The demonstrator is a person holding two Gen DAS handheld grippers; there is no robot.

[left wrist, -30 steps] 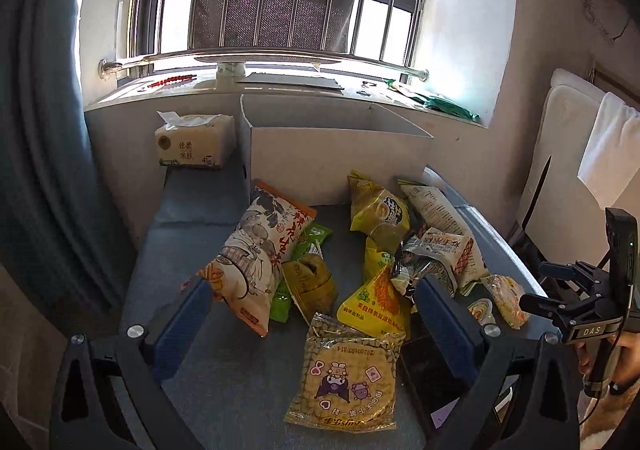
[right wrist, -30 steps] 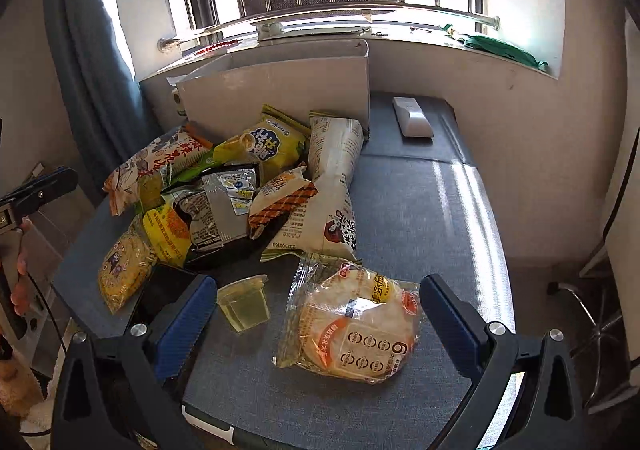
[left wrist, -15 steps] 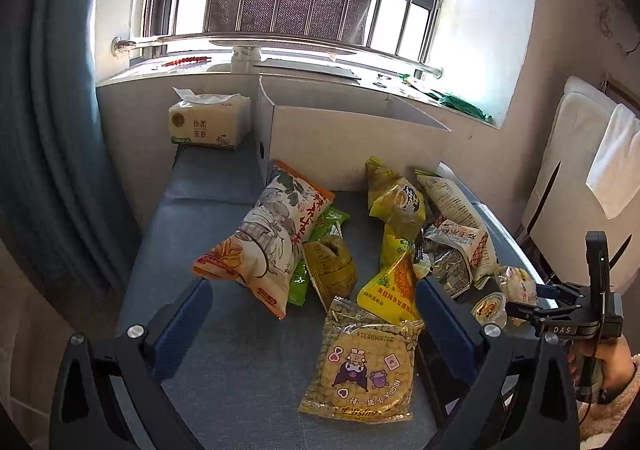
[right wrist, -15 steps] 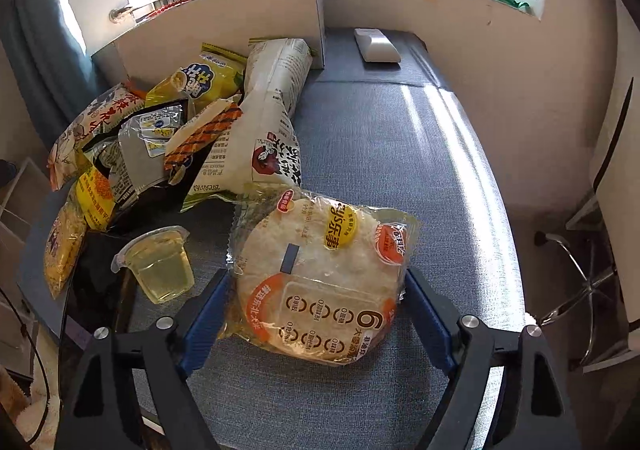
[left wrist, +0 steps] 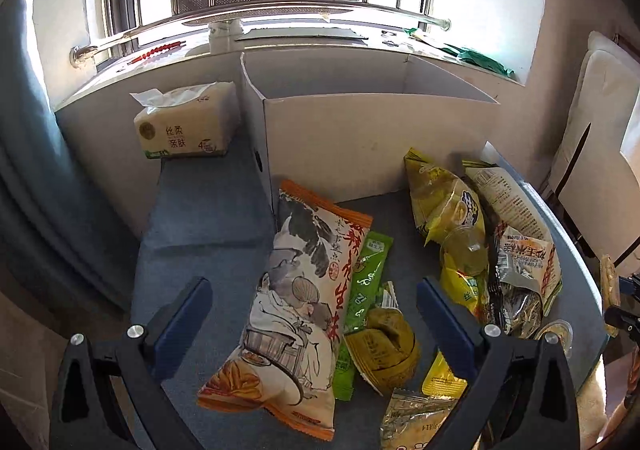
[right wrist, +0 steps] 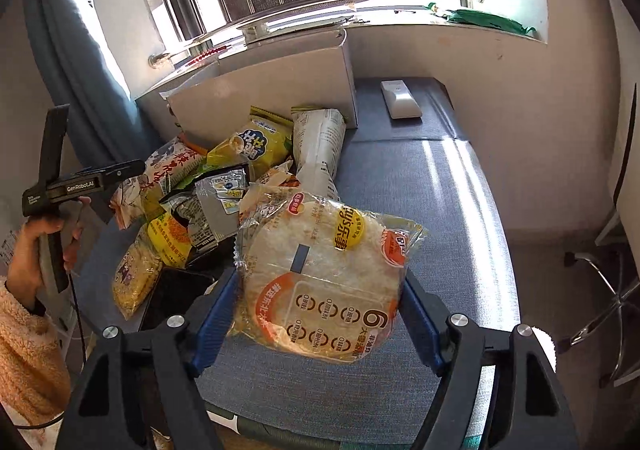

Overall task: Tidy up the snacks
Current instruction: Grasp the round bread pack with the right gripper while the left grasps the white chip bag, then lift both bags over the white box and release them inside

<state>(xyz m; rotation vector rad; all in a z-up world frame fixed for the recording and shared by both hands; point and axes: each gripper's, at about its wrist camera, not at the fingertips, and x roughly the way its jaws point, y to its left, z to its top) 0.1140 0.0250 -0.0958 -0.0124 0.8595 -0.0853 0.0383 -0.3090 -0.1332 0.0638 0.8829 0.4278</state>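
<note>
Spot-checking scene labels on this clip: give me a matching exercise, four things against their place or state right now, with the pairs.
Things:
1. round rice-cracker pack
2. tissue pack
3. white remote
4. left gripper

Places or states:
A. on the blue cushion right of the cardboard box
B. open over the big orange-edged snack bag
C. between the right gripper pads
D. left of the box, under the window sill

Pairs: 1-C, 2-D, 3-A, 4-B
</note>
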